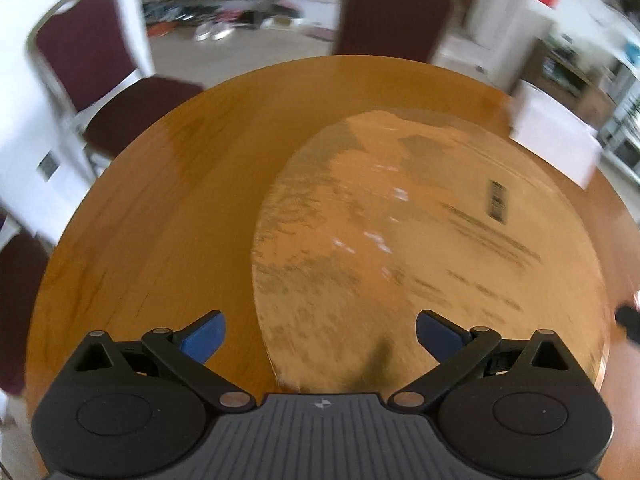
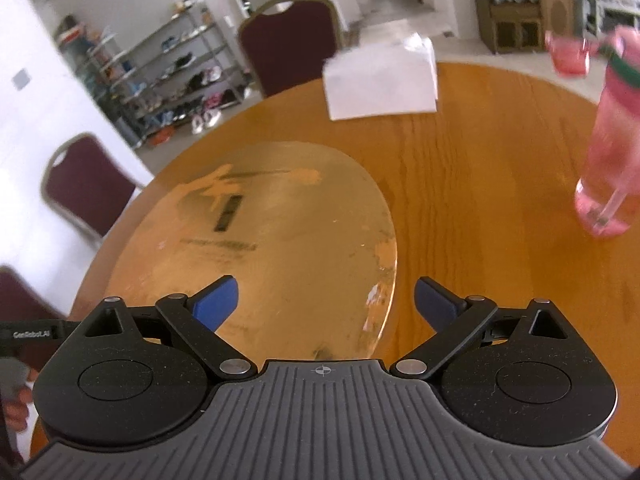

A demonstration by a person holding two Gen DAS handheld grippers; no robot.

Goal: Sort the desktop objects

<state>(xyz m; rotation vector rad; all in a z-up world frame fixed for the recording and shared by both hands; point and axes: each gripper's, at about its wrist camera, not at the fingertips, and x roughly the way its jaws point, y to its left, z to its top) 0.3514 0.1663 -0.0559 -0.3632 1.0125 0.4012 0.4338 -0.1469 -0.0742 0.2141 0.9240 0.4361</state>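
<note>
The right gripper (image 2: 326, 304) hung wide open above a glass turntable (image 2: 280, 220); a pink bottle (image 2: 612, 152) stood well apart.

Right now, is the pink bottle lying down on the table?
No, the pink bottle stands upright on the round wooden table, off to the right of the open right gripper.

Black left claw (image 1: 320, 334) and right claw (image 2: 326, 304), blue fingertips, ribbed grey housings

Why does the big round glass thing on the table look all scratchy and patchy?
The glass turntable on the wooden table has worn, blotchy patches and whitish chips near its edge. Nothing looks spilled; the pink bottle stands upright.
</note>
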